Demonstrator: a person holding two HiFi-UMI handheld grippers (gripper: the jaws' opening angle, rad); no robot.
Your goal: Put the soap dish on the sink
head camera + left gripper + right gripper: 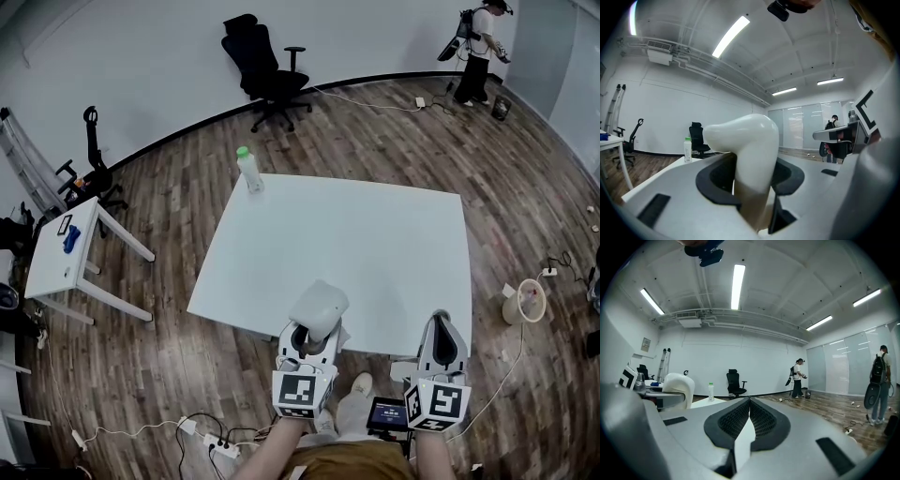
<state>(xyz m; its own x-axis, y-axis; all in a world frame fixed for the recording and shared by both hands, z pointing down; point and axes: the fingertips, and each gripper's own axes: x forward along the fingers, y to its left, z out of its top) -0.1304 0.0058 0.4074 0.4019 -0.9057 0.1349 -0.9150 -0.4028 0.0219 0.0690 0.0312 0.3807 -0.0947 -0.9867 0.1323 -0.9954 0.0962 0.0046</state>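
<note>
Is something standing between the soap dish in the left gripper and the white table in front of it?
Nothing visible does. The left gripper holds the soap dish over the near edge of the table. The only thing on the table is a bottle, at its far left corner, off to the side. No sink is in view.

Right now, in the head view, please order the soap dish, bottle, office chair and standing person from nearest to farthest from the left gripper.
1. soap dish: held in the left gripper.
2. bottle: on the table's far left corner.
3. office chair: beyond the table, behind the bottle.
4. person: far right corner.
</note>
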